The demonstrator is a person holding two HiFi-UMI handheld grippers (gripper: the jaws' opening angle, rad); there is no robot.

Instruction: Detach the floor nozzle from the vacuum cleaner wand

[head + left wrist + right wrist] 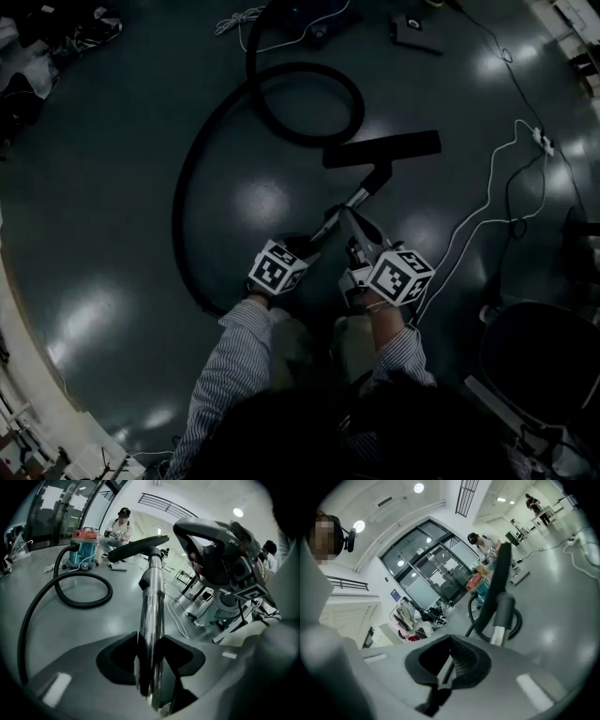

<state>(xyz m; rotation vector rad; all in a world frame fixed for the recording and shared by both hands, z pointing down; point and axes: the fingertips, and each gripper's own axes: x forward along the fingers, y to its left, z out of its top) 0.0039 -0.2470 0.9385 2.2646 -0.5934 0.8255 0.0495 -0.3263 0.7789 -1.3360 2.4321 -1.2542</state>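
Left gripper (150, 656): your jaws clamp the wand (152, 606) on its metal tube, probably to hold it steady.
Right gripper (449, 660): jaws closed together, empty, just right of the wand, so it is free to pull.
Nozzle (138, 546): attached at the wand's far end, not yet detached.
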